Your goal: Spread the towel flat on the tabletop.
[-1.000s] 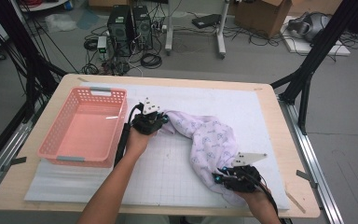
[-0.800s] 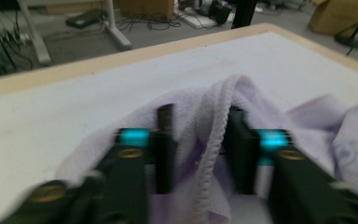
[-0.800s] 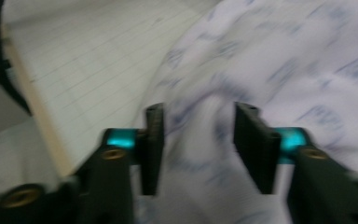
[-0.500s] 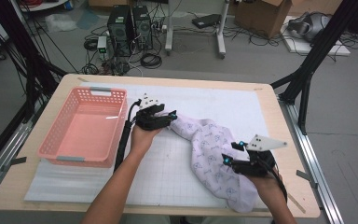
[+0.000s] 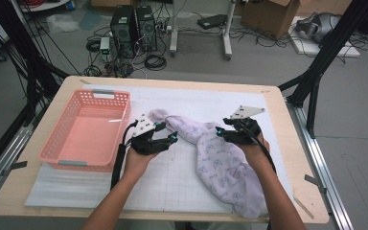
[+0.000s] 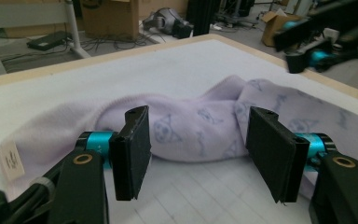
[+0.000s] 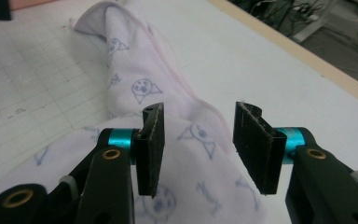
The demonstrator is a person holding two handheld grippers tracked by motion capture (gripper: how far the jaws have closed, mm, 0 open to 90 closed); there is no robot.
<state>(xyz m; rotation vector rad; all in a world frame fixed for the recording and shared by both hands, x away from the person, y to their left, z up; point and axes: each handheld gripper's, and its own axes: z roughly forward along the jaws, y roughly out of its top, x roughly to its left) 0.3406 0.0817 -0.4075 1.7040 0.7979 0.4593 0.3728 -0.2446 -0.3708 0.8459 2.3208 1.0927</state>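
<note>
I have both sets of jaws open, the left gripper (image 5: 165,140) at the cloth's (image 5: 218,158) end nearest the basket (image 5: 84,127) and the right gripper (image 5: 223,133) at its far bend, so each can pinch a spot and spread it on the table (image 5: 182,100).

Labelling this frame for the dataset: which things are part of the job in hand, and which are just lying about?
In the job:
- towel, pale purple with a cat print, crumpled on the table
- left gripper, open, beside the towel
- right gripper, open, over the towel

Lying about:
- pink basket, nothing in it
- computer towers, cables and cardboard boxes on the floor
</note>
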